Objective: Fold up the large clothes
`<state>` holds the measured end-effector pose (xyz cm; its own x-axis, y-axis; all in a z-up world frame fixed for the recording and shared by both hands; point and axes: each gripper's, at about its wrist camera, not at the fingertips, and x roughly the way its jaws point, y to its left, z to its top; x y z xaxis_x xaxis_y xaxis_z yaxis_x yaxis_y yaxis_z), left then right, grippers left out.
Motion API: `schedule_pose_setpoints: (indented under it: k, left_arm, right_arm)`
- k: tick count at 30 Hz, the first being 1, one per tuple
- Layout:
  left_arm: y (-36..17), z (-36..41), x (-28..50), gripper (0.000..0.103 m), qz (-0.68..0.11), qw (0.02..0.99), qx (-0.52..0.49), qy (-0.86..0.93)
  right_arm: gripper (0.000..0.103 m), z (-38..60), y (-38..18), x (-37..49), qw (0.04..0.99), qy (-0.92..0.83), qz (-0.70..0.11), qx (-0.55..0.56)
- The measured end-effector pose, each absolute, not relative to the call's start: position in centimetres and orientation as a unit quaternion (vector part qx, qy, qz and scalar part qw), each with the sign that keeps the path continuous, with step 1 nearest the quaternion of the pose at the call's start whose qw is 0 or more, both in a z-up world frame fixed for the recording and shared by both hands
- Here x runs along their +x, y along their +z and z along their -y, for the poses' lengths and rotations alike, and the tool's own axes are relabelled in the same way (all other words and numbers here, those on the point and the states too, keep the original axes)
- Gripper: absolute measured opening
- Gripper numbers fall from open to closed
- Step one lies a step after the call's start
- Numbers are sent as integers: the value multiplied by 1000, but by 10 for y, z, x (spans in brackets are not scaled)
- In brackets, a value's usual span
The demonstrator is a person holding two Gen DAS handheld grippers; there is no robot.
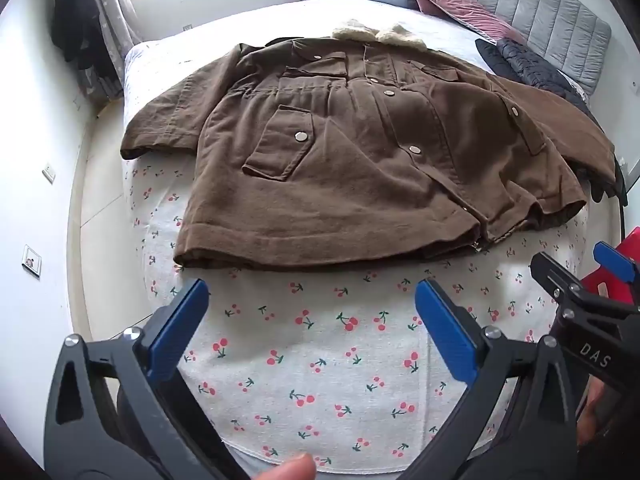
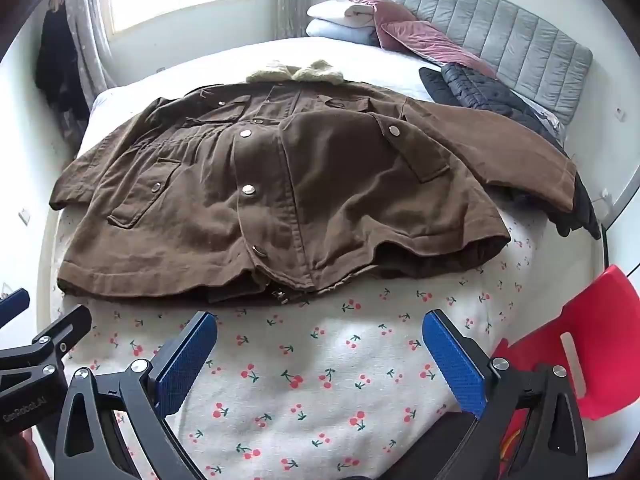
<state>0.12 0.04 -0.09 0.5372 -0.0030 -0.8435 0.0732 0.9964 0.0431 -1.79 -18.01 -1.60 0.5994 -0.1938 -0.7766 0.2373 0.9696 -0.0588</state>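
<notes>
Cherry-print bed sheet [image 1: 320, 360] supports a brown coat [image 1: 360, 152] spread flat, front up, sleeves out. Left gripper [image 1: 312, 304]: fingers spread wide, empty, near the hem. Right gripper [image 2: 320, 332]: likewise, beside a red chair [image 2: 592, 352]

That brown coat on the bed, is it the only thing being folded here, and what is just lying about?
For the job:
brown coat
left hand-held gripper, open
right hand-held gripper, open
cherry-print sheet under it

Just lying about:
dark quilted jacket
pink pillows
red chair
</notes>
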Motion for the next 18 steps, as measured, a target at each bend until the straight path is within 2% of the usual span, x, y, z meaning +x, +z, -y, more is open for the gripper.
schedule_pose_setpoints:
  k: [18]
  left_arm:
    - [-3, 6, -3, 103, -478, 877, 36, -29]
  right_arm:
    - [103, 183, -23, -13, 890, -115, -440, 29]
